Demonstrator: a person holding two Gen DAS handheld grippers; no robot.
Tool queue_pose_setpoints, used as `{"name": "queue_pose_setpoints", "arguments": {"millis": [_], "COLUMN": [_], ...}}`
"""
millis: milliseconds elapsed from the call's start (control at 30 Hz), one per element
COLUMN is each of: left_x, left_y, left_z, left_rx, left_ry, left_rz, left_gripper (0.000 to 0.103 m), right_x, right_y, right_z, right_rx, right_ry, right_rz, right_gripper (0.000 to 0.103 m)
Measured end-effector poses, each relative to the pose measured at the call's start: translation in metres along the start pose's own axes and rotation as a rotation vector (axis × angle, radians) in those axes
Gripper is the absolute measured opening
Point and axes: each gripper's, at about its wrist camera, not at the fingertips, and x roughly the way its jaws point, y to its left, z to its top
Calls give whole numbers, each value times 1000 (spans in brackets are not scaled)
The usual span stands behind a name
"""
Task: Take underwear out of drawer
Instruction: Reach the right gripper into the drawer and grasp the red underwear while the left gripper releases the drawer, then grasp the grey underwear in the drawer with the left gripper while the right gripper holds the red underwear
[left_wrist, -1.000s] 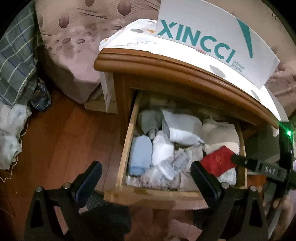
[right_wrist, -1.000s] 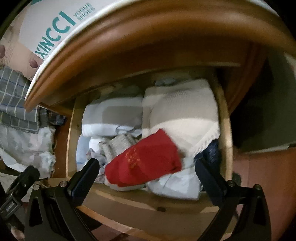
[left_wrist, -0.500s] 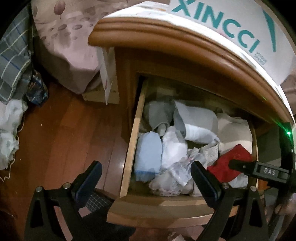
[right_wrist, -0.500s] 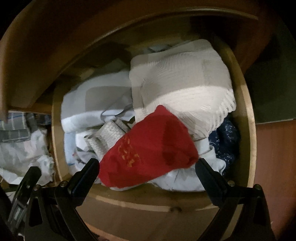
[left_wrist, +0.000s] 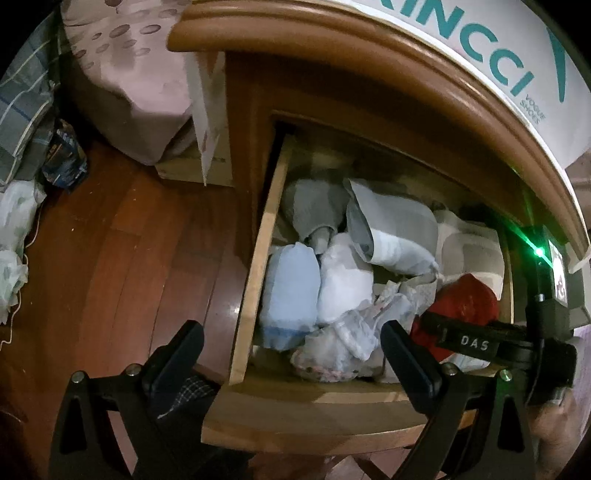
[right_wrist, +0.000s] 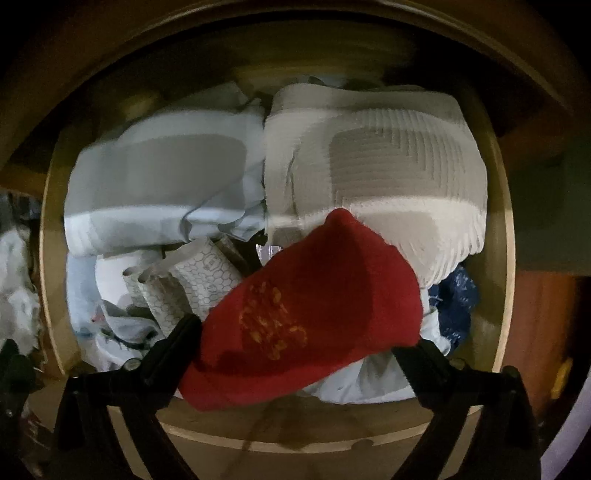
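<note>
Right claw (right_wrist: 295, 343) points down into the drawer (right_wrist: 51, 236), jaws wide and closing, red underwear (right_wrist: 314, 306) between them, pads not yet pressing. Red piece looks soft, light, limp knit with a yellow print; likely bunches, so pinch the thick folded middle, not a loose edge. Beyond it sits a ribbed cream fold (right_wrist: 388, 166), pale blue fold (right_wrist: 159, 177) to its left, navy cloth (right_wrist: 456, 299) right. Left claw (left_wrist: 291, 354) hangs open and empty over the drawer's front corner, by smooth wood floor (left_wrist: 129, 240).
</note>
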Motion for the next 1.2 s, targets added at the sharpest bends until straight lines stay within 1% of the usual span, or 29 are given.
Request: {"name": "queue_pose_setpoints", "arguments": {"millis": [33,100,133,200,300,567,633,700,833,867,1000,1067,1100,1133,1200], "left_x": [1,4,5,7,13,35,40,46,60,66,82,87,89,91,97], "left_y": [0,-2,-2,-3,-7,-25,-29,-36,-47,-49,-58,-58,-58,-58,-56], "left_z": [0,0,0,1,2,4,5,5,7,7,6,7,8,9,12], "left_rx": [2,5,4,3,11,67,87,120,182,201,234,235,233,226,204], "left_ry": [4,17,19,24,46,126,144,164,199,222,280,286,288,291,304], "left_rz": [2,8,7,-1,-19,-22,-25,-24,13,14,8,23,25,25,29], "left_gripper": [98,98,98,98,98,98,98,98,98,98,98,98,98,93,88], "right_x": [1,-2,-4,-7,-13,-38,-42,-48,-62,-67,-72,-75,-73,-72,-70], "right_y": [3,9,12,12,7,-17,-26,-38,-49,-50,-54,-61,-61,-62,-66], "right_z": [0,-2,-4,-6,-13,-38,-37,-34,-36,-37,-36,-38,-38,-43,-42], "right_rx": [-23,-55,-67,-75,-86,-113,-113,-102,-117,-120,-131,-134,-130,-124,-106], "right_ry": [-1,-10,-13,-21,-51,-128,-143,-163,-214,-228,-253,-264,-263,-262,-252], "right_rz": [-8,-15,-1,25,54,152,177,180,169,177,197,188,186,189,216], "right_gripper": [89,75,71,60,53,51,51,51,51,51,51,51,51,51,51]}}
